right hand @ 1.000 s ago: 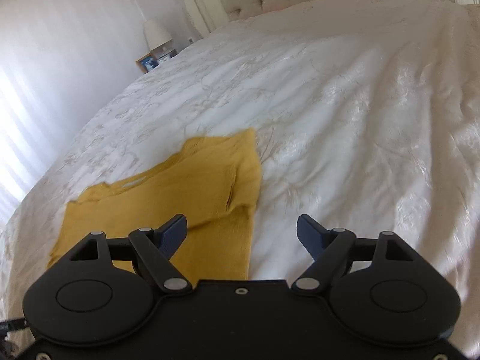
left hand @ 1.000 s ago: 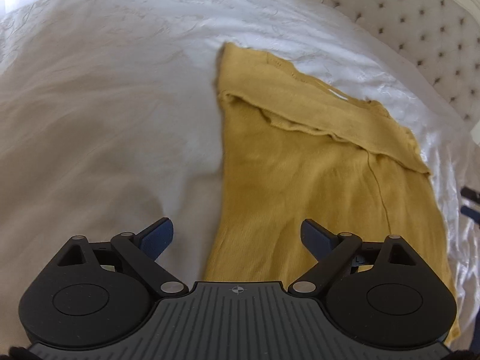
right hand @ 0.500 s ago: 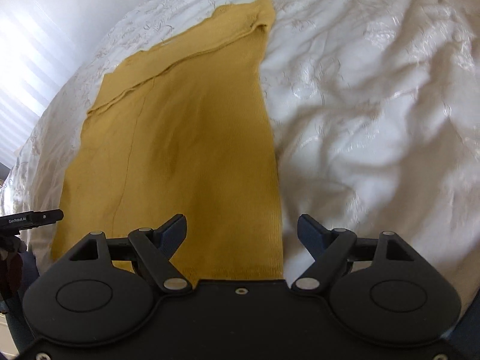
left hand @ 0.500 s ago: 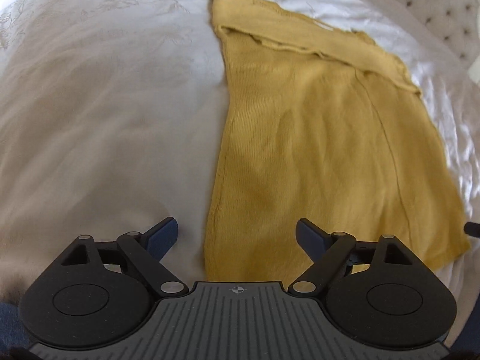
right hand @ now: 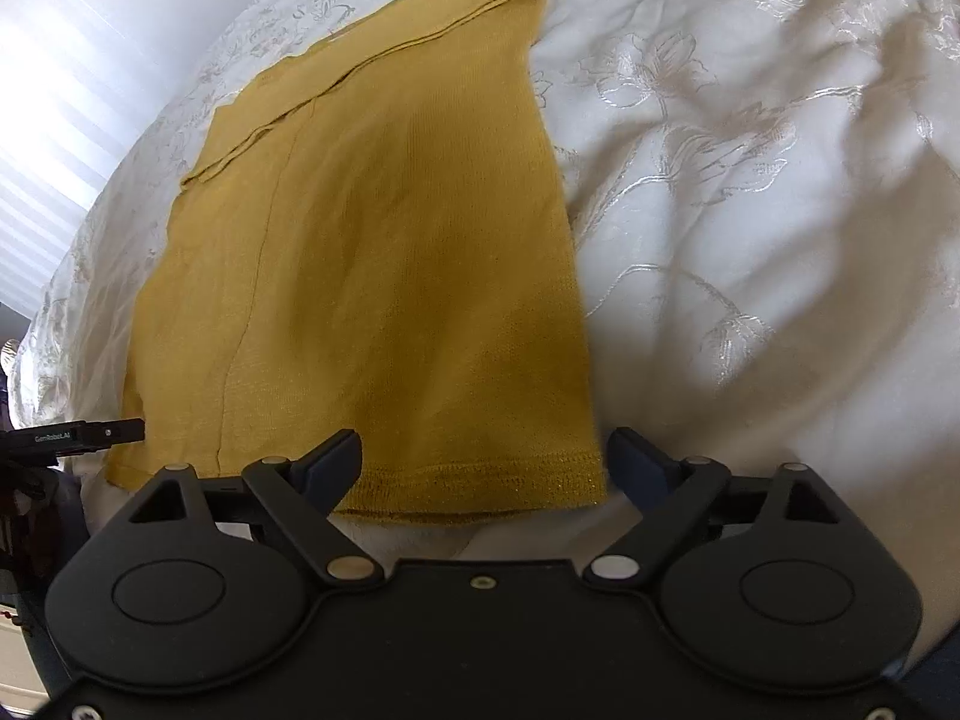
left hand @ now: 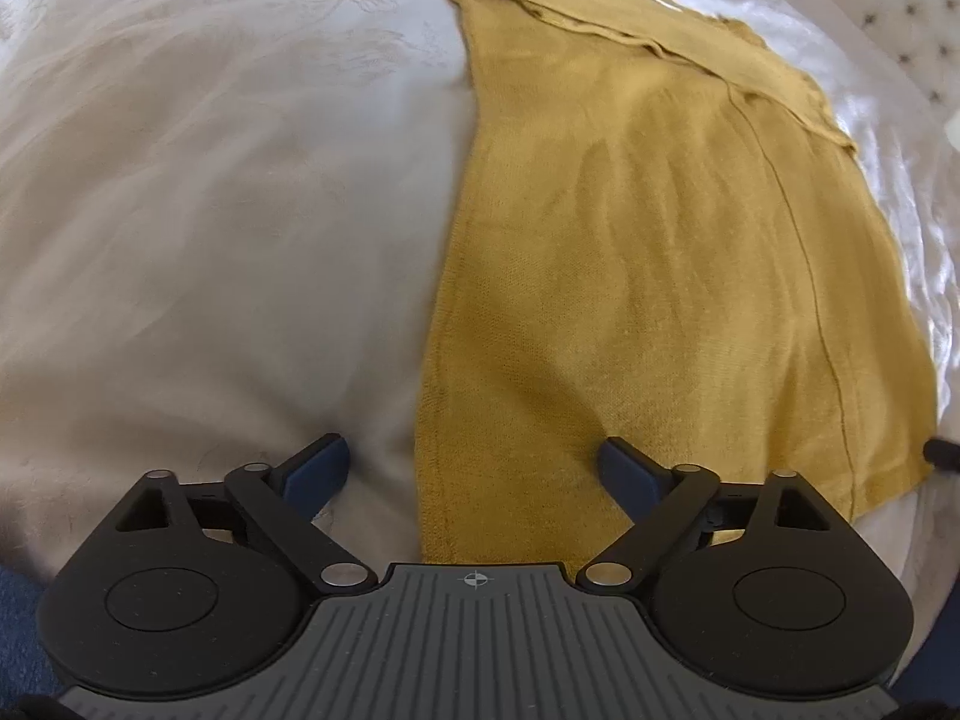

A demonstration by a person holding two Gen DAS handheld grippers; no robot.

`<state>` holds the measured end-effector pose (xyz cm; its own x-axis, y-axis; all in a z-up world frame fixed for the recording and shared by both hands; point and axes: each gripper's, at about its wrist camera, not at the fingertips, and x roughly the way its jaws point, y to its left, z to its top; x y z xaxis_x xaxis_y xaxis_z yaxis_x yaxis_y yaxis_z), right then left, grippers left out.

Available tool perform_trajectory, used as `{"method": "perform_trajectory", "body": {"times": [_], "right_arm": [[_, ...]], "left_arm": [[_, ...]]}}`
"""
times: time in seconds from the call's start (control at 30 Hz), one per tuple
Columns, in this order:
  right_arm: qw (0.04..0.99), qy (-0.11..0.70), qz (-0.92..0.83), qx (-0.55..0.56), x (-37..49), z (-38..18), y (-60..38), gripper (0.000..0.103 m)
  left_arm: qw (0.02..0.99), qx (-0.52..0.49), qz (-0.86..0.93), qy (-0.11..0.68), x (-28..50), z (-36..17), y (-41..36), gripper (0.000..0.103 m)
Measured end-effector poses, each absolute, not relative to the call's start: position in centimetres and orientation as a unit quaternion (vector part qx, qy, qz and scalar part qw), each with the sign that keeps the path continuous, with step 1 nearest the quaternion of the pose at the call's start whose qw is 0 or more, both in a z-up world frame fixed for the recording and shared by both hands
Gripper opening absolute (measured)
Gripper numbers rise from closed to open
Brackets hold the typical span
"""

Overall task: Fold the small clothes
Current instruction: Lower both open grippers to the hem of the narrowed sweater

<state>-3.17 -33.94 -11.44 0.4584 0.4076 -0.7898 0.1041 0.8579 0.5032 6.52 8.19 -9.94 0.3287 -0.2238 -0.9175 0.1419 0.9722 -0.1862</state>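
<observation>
A mustard yellow knit top (left hand: 648, 252) lies flat on the white bedspread (left hand: 210, 210), its sleeves folded across the far end and its hem toward me. My left gripper (left hand: 474, 468) is open and empty, its fingers straddling the hem's left corner. In the right wrist view the same top (right hand: 384, 276) lies ahead. My right gripper (right hand: 486, 459) is open and empty, straddling the hem's right corner. The left gripper's fingertip (right hand: 102, 433) shows at the left edge of that view.
The embroidered white bedspread (right hand: 750, 180) is wrinkled to the right of the top. A tufted headboard (left hand: 900, 12) stands at the far right of the left wrist view. Bright window light falls at the left (right hand: 60, 90) of the right wrist view.
Both grippers have pulled back and lowered toward the near hem of the top. The hem corners now sit between the open fingers. Both stayed open.
</observation>
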Motion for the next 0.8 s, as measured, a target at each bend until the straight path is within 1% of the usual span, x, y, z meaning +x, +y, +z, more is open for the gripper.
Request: {"method": "perform_trajectory", "body": {"times": [0.1,0.17,0.23,0.27,0.33,0.4,0.43,0.57,0.67,0.7,0.73,0.77,0.8], "right_arm": [[0.815,0.507,0.094,0.264,-3.2,-11.8,-34.2,0.094],[0.815,0.503,0.096,0.269,-3.2,-11.8,-34.2,0.095],[0.816,0.502,0.096,0.27,-3.3,-11.8,-34.2,0.095],[0.816,0.502,0.097,0.269,-3.4,-11.8,-34.2,0.095],[0.817,0.5,0.097,0.27,-3.4,-11.8,-34.0,0.095],[0.817,0.499,0.098,0.272,-3.5,-11.8,-34.0,0.095],[0.817,0.498,0.098,0.274,-3.5,-11.8,-34.1,0.095],[0.818,0.493,0.102,0.278,-3.7,-11.6,-34.2,0.094],[0.819,0.49,0.107,0.279,-3.8,-11.5,-34.1,0.089],[0.819,0.49,0.107,0.278,-3.9,-11.5,-34.2,0.085],[0.82,0.49,0.106,0.278,-3.8,-11.5,-34.1,0.078],[0.819,0.49,0.107,0.278,-3.8,-11.5,-34.0,0.075],[0.819,0.491,0.106,0.278,-3.8,-11.5,-34.0,0.064]], "left_arm": [[0.813,-0.027,-0.117,0.57,6.5,-9.9,8.0,0.091],[0.814,-0.032,-0.115,0.569,6.4,-9.8,8.2,0.088],[0.817,-0.037,-0.108,0.565,6.3,-9.7,8.4,0.076],[0.819,-0.039,-0.106,0.563,6.1,-9.7,8.5,0.073],[0.821,-0.046,-0.103,0.559,5.9,-9.5,8.7,0.063],[0.822,-0.052,-0.1,0.558,5.8,-9.3,9.0,0.057],[0.821,-0.055,-0.101,0.559,5.7,-9.2,9.0,0.054],[0.814,-0.06,-0.119,0.565,4.8,-9.0,9.3,0.051],[0.815,-0.057,-0.127,0.562,4.3,-8.9,9.2,0.042],[0.816,-0.058,-0.125,0.561,4.3,-8.9,9.2,0.032],[0.817,-0.062,-0.125,0.56,4.3,-8.9,9.2,0.016],[0.817,-0.071,-0.128,0.558,4.2,-8.9,9.3,0.009],[0.817,-0.08,-0.132,0.555,4.1,-8.9,9.5,0.006]]}}
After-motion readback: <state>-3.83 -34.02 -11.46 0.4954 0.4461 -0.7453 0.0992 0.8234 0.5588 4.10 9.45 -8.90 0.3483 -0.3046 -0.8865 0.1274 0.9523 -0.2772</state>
